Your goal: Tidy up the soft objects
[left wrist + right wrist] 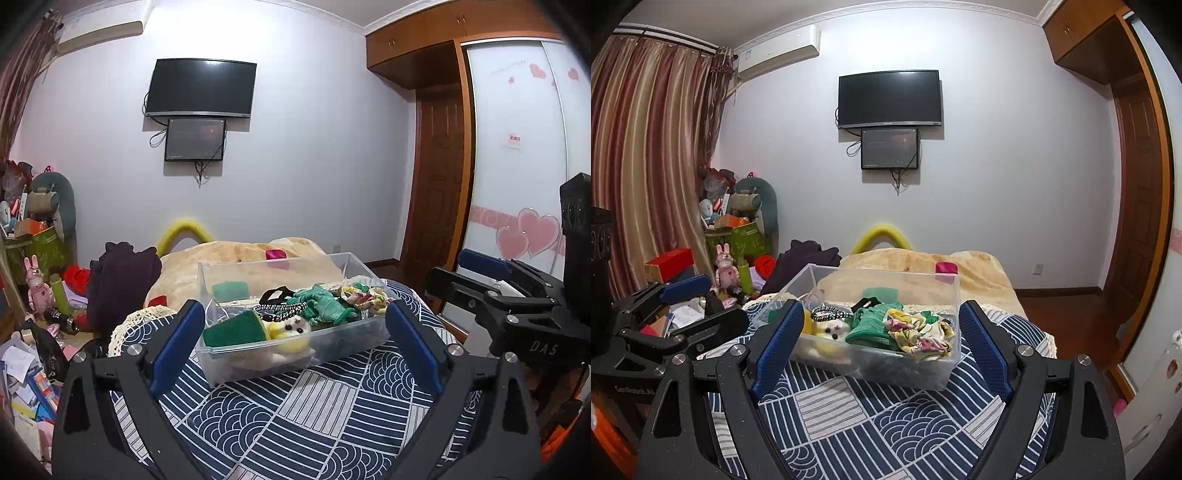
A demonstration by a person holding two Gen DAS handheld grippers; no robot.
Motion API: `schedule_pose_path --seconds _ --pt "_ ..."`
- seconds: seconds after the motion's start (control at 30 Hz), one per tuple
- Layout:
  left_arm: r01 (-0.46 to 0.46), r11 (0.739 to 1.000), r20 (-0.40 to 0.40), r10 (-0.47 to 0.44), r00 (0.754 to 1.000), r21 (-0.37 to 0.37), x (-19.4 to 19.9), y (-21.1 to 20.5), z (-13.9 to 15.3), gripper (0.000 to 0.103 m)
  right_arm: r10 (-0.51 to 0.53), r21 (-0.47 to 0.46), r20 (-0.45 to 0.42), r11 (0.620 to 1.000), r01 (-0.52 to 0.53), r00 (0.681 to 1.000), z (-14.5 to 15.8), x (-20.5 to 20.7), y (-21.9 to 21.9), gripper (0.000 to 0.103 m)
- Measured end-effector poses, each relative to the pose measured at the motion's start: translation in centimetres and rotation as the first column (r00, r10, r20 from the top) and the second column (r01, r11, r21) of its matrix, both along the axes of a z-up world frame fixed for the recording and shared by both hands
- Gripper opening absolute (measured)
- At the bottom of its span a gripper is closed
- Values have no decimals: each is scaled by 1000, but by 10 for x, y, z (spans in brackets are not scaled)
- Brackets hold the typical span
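On bed (314, 417): clear bin (295, 360) holding sponge (236, 328), green cloth (325, 304), scrunchie (919, 328). Left claw (295, 343) and right claw (882, 347) both spread wide, empty.

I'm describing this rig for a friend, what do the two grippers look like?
Both match: matte black angular frames with silver bolts. The left gripper and right gripper each carry two textured blue finger pads. White "DAS" lettering marks the right one's side.
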State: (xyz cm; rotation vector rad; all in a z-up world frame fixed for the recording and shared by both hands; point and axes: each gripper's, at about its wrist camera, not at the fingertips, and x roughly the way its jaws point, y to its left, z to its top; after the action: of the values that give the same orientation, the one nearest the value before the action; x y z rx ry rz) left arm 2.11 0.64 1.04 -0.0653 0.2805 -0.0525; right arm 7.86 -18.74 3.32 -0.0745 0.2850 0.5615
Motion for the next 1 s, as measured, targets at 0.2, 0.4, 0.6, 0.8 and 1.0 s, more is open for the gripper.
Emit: schedule_pose_path --seconds 0.2,0.4,0.6,0.8,1.0 --pt "0 1000 5 0 1000 5 -1 -2 1 100 1 0 0 1000 -1 1000 1 0 0 84" --pt "-2 1000 9 2 1000 6 -2 -2 1 101 1 1 1 1000 -1 1000 2 -2 1 84" --pt "-1 1000 12 1 1000 5 -2 -2 1 101 1 1 0 1000 -1 1000 2 -2 1 84" --pt "1 1000 11 -1 1000 3 -2 -2 2 101 1 2 0 1000 -1 1000 2 -1 1 85" --pt "8 1000 7 -8 1000 -2 -1 -3 3 101 1 2 0 1000 -1 1000 3 -2 1 85"
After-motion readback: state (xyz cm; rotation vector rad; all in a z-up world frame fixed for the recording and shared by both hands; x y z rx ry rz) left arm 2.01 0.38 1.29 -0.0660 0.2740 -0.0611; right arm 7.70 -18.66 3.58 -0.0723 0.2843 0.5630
